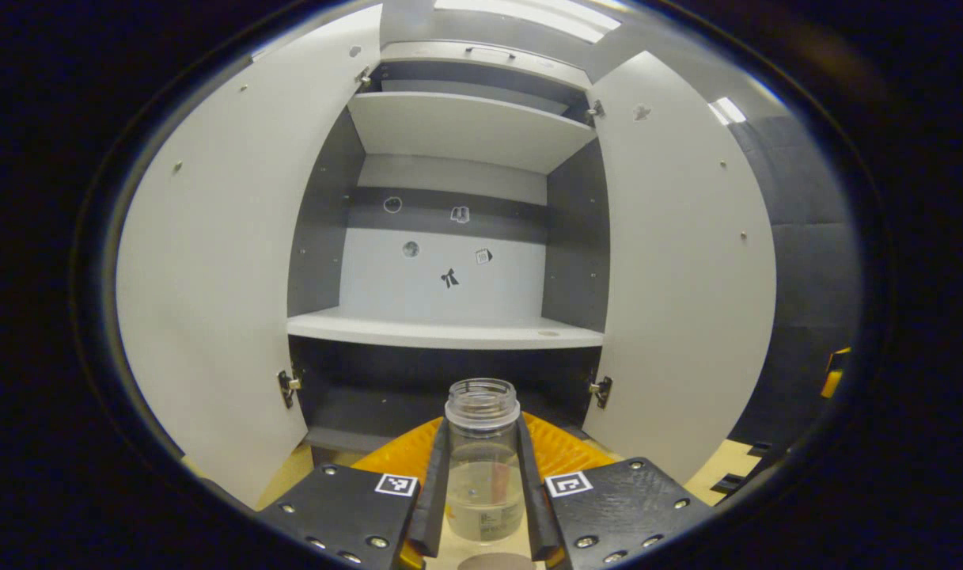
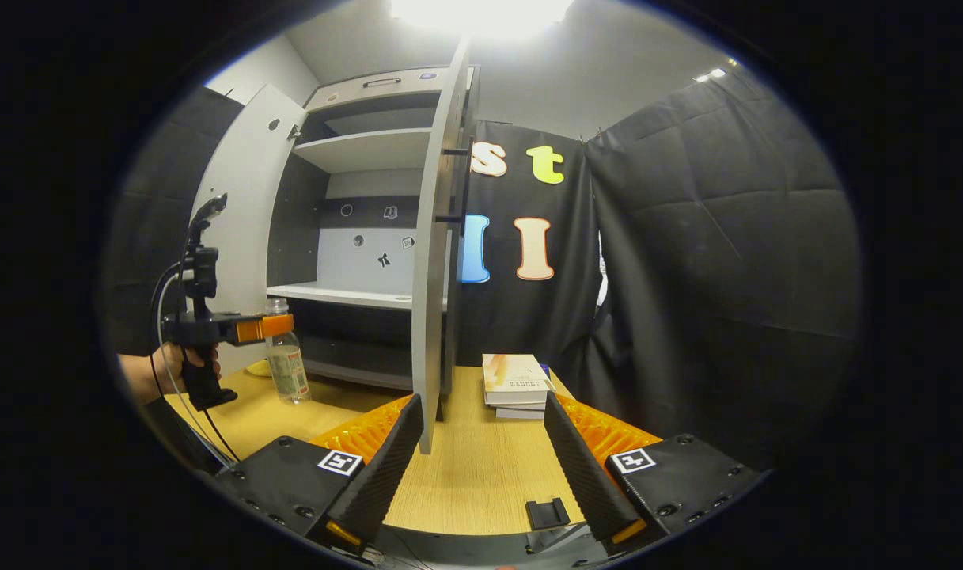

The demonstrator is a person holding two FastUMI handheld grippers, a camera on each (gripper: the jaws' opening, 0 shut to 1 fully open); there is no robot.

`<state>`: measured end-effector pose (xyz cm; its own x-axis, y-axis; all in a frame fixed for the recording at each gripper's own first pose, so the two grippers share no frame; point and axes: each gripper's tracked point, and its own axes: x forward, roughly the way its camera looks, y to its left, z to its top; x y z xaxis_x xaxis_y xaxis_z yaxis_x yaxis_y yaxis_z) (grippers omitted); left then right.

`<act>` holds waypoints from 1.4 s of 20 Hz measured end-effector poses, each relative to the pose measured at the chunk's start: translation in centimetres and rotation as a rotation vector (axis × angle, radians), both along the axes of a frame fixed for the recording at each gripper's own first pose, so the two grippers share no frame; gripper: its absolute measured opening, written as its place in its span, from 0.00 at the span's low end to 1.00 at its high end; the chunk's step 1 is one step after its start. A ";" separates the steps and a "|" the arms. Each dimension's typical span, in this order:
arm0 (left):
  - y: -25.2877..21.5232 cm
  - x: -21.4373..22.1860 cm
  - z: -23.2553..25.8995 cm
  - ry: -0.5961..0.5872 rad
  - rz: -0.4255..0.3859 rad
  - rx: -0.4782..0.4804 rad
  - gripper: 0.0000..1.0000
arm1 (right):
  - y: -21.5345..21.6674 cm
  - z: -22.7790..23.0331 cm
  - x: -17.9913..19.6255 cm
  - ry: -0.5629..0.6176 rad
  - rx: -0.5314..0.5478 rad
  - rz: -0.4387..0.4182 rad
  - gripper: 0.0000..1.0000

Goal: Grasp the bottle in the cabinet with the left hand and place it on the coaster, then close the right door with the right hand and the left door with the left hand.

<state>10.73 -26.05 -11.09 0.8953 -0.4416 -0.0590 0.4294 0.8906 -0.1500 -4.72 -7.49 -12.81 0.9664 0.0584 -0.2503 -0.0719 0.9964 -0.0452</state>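
Your cabinet (image 1: 449,269) stands on the bench (image 2: 473,467) with both doors swung wide: in the left gripper view the left door (image 1: 212,301) and the right door (image 1: 679,269) flank the bare middle shelf (image 1: 441,328), and in the right gripper view the right door (image 2: 437,261) shows edge-on, just ahead of your right hand-held gripper (image 2: 481,467). That gripper's fingers are spread apart with nothing between them, hovering over the bench. A small stack of books (image 2: 517,384) lies on the bench beyond it, just right of the door's edge. Your left hand-held gripper (image 1: 483,483) is pinching the bottle (image 1: 483,459), both fingers pressed against its sides; the bottle is upright, uncapped, and out in front of the cabinet. From the right gripper view you can see the same bottle (image 2: 285,356) held by your left hand (image 2: 168,368), with its base near the bench beside a pale disc, likely the coaster (image 2: 258,369); you cannot tell whether the bottle touches it.
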 end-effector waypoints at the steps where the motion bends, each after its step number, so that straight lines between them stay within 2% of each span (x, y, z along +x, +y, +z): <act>1: -0.2 -0.6 -1.0 0.009 -0.005 0.003 0.43 | -0.1 -0.2 0.0 0.002 -0.001 -0.004 0.98; 10: -1.4 -4.7 -9.2 0.116 -0.028 0.037 0.43 | -0.6 -1.5 0.0 0.033 -0.007 -0.023 0.98; 15: -1.0 -5.8 -10.1 0.088 -0.002 0.039 0.44 | -1.1 -1.2 0.2 0.029 -0.017 -0.039 0.98; 16: -0.9 -6.0 -10.6 0.085 0.006 0.043 0.43 | -1.1 -1.1 0.2 0.021 -0.021 -0.038 0.93; 18: -1.0 -6.4 -11.6 0.090 0.011 0.044 0.44 | -1.1 -0.9 0.4 0.015 -0.037 -0.034 0.93; 19: -1.0 -6.6 -12.3 0.106 0.017 0.050 0.43 | -1.2 -1.0 0.4 0.018 -0.045 -0.034 0.98; 23: -1.3 -7.2 -12.0 0.092 0.014 0.078 0.47 | -0.9 -1.2 0.2 0.029 -0.048 -0.036 0.98; 24: -1.4 -7.3 -12.0 0.095 0.008 0.082 0.56 | -0.8 -1.2 0.3 0.030 -0.048 -0.035 0.94; 25: -1.5 -7.3 -11.8 0.098 0.003 0.085 0.63 | -0.8 -1.0 0.3 0.026 -0.048 -0.038 0.98; 26: -1.7 -7.4 -11.8 0.100 -0.002 0.087 0.80 | -0.8 -0.6 0.5 0.012 -0.046 -0.041 0.98; 27: -1.8 -7.5 -11.6 0.103 -0.002 0.092 0.86 | -0.7 -0.1 0.7 -0.001 -0.042 -0.041 0.94; 28: -1.7 -7.2 -11.4 0.102 0.000 0.096 0.89 | -0.7 0.1 0.8 -0.010 -0.039 -0.040 0.98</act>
<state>3.49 -27.72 -22.50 0.8826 -0.4291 -0.1919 0.4158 0.9031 -0.1071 -3.89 -8.14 -12.73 0.9703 0.0105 -0.2417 -0.0319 0.9959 -0.0848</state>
